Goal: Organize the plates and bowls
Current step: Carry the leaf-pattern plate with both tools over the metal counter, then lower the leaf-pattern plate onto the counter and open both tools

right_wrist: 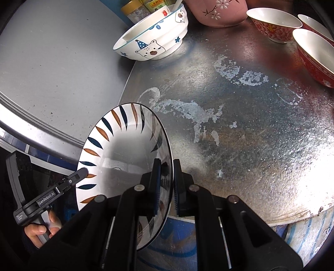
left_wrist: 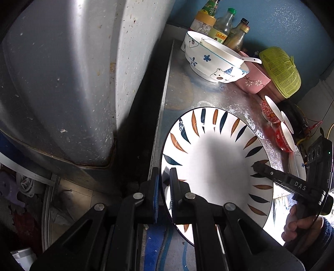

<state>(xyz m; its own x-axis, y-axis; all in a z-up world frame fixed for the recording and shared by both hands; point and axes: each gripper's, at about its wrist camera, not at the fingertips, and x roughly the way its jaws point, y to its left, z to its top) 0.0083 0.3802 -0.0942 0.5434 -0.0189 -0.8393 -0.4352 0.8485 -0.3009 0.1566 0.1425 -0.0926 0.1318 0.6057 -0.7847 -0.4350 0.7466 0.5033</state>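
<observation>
A white plate (left_wrist: 219, 158) (right_wrist: 125, 154) with orange and dark blue leaf marks round its rim hangs over the near left part of the metal counter (right_wrist: 240, 125). My left gripper (left_wrist: 163, 173) is shut on the plate's left rim; in the right wrist view its fingertips (right_wrist: 83, 172) show there too. My right gripper (right_wrist: 167, 164) is shut on the opposite rim and also appears in the left wrist view (left_wrist: 255, 166). Stacked white bear-print bowls (left_wrist: 208, 62) (right_wrist: 154, 39) stand at the counter's far left. Red bowls (left_wrist: 271, 112) (right_wrist: 273, 25) line its right side.
A pink flowered dish (left_wrist: 252, 79) (right_wrist: 219, 12), a green mesh basket (left_wrist: 279, 70) and several bottles (left_wrist: 223, 25) crowd the back by the blue wall. A grey appliance (left_wrist: 62, 83) (right_wrist: 52, 62) stands left of the counter. A small white plate (left_wrist: 297, 164) lies at the right.
</observation>
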